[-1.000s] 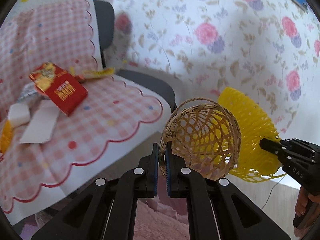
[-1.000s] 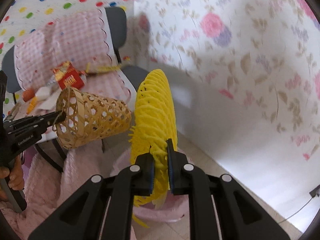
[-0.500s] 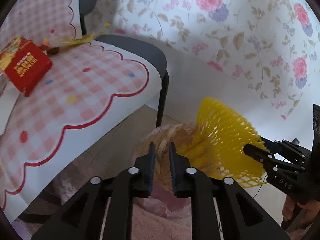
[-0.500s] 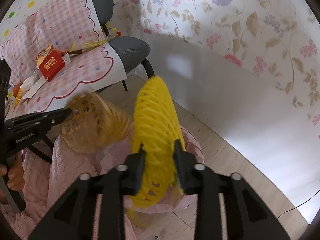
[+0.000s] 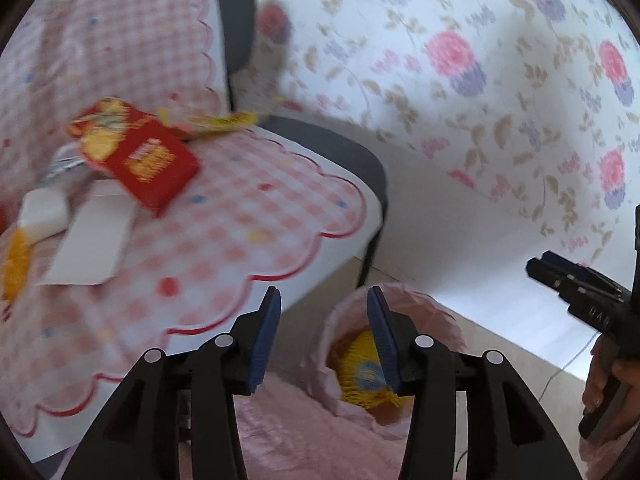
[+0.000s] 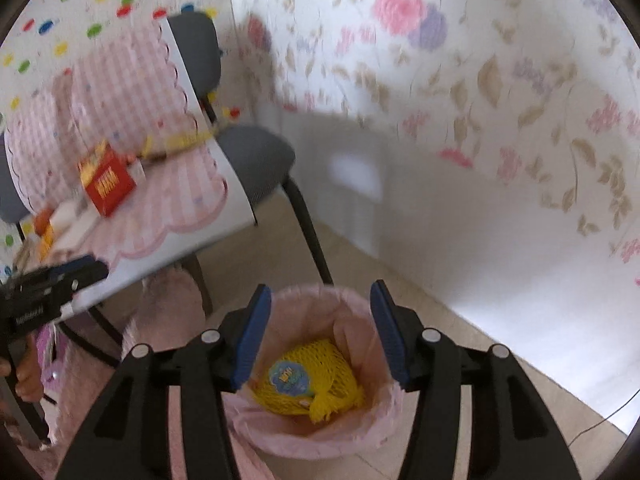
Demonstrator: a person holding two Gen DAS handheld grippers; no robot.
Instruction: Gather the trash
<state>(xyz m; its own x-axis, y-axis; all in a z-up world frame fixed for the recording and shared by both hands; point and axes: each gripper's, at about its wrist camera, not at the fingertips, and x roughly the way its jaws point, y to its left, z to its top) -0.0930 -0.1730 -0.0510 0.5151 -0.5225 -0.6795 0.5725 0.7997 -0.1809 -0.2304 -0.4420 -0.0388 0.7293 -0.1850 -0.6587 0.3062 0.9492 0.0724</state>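
We hold both the left gripper (image 5: 324,316) and right gripper (image 6: 318,312) spread and empty above the pink-lined bin (image 6: 360,436), where the yellow net (image 6: 308,384) lies, apparently just dropped.

We see the bin (image 6: 352,432) on the floor (image 6: 460,344) beside the chair (image 6: 256,160), the net (image 6: 308,384) lying inside it. On the chair's cloth (image 5: 240,216) lies a box (image 5: 148,164), with papers (image 5: 92,248) in front of it, left of the bin.
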